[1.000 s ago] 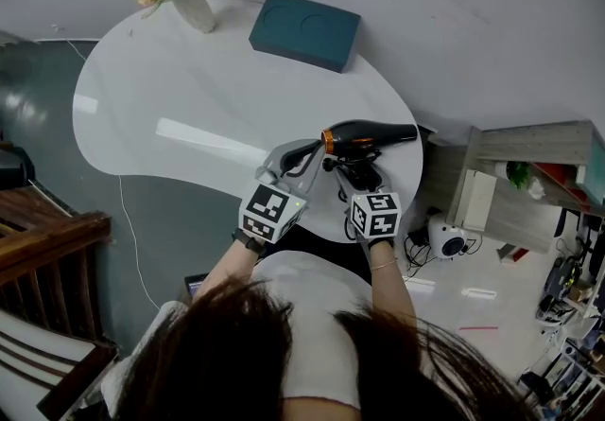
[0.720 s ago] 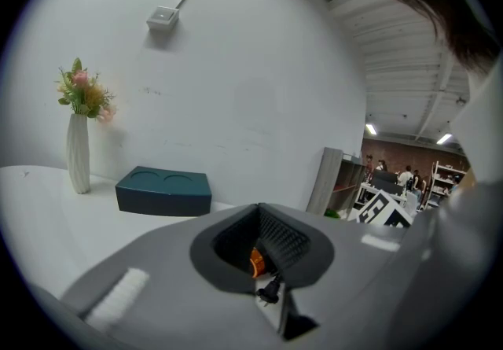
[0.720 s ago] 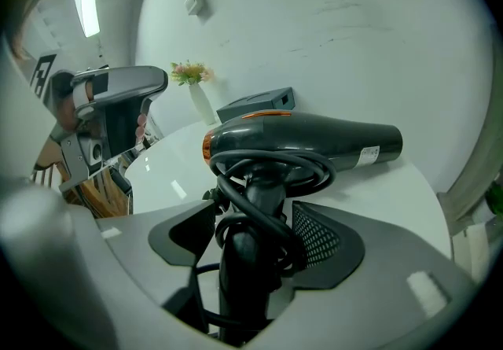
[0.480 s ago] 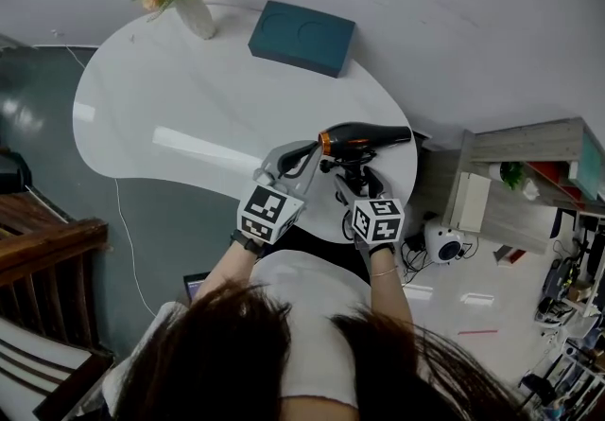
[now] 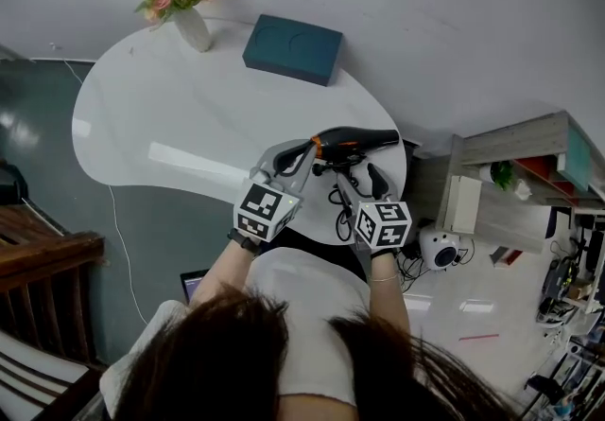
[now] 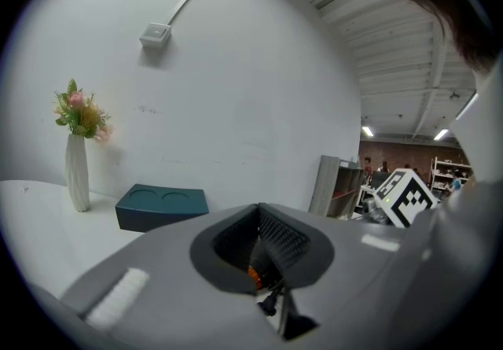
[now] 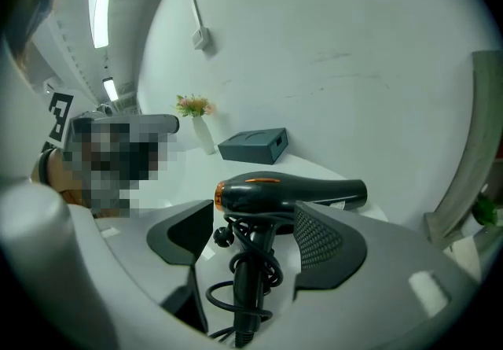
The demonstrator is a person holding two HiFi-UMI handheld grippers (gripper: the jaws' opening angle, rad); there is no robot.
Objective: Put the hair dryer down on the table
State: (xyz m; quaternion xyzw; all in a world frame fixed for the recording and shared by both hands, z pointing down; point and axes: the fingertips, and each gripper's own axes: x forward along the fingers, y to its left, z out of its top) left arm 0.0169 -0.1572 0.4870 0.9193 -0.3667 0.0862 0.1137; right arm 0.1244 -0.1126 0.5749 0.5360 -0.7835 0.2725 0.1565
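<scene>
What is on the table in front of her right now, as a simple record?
Surface: white table
Hair dryer: lying on the table, cord looped round its handle
Right gripper: jaws apart on either side of the handle, not gripping
Left gripper: jaws together, empty
Far side: vase of flowers, teal box

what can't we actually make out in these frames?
- Left gripper view: the hair dryer is nearly all hidden behind the left gripper, whose jaws meet in front of it. Only an orange sliver shows.
- Right gripper view: the handle's end and part of the cord are cut off by the bottom edge.
- Head view: what is on the shelf is too small to tell.
</scene>
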